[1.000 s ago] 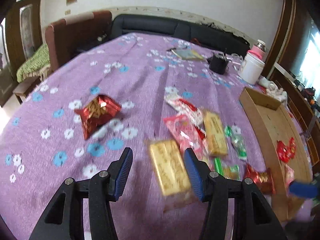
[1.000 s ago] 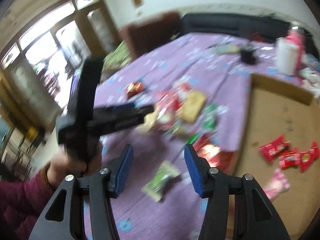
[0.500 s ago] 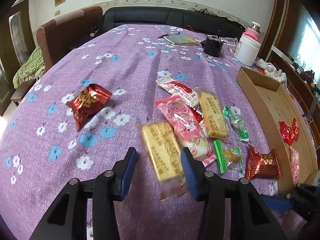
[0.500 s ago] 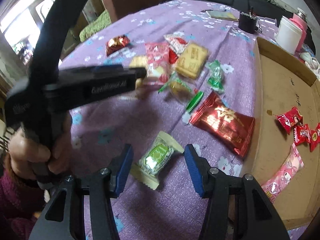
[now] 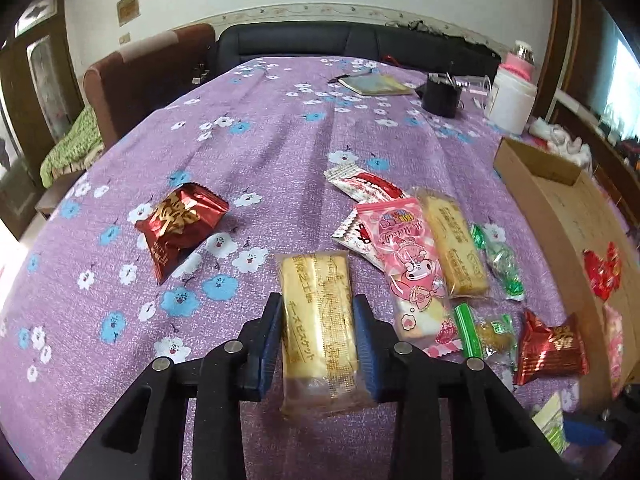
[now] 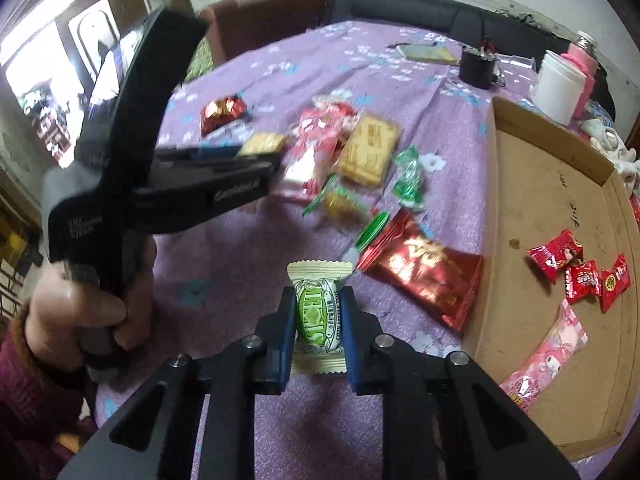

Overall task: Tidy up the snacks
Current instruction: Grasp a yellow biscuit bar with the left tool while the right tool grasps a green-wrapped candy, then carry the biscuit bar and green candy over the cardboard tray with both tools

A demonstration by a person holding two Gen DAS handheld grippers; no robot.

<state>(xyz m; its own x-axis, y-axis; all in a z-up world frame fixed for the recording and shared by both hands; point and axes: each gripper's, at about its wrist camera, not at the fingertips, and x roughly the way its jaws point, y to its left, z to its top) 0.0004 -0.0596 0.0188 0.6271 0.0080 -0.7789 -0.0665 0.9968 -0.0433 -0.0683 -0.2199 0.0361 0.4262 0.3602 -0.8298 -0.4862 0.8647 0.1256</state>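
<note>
Purple flowered surface (image 5: pixel 280 152) is carrying scattered snacks. Left gripper (image 5: pixel 318 334) is closing, pads pressing a yellow biscuit pack (image 5: pixel 318 320); right gripper (image 6: pixel 318 320) is closing, clamping a green candy (image 6: pixel 318 316).

A green and cream sweet packet (image 6: pixel 319 317) is gripped between the blue pads of the closing right gripper (image 6: pixel 319 332), above the purple flowered tablecloth (image 6: pixel 224 280). A red foil packet (image 6: pixel 422 274) is seen just to its right, beside the cardboard tray (image 6: pixel 520 208), in which small red sweets (image 6: pixel 580 272) lie. At left, the left gripper (image 6: pixel 256 152), borne by a hand (image 6: pixel 80 312), is closing on a biscuit packet (image 6: pixel 262 143)
</note>
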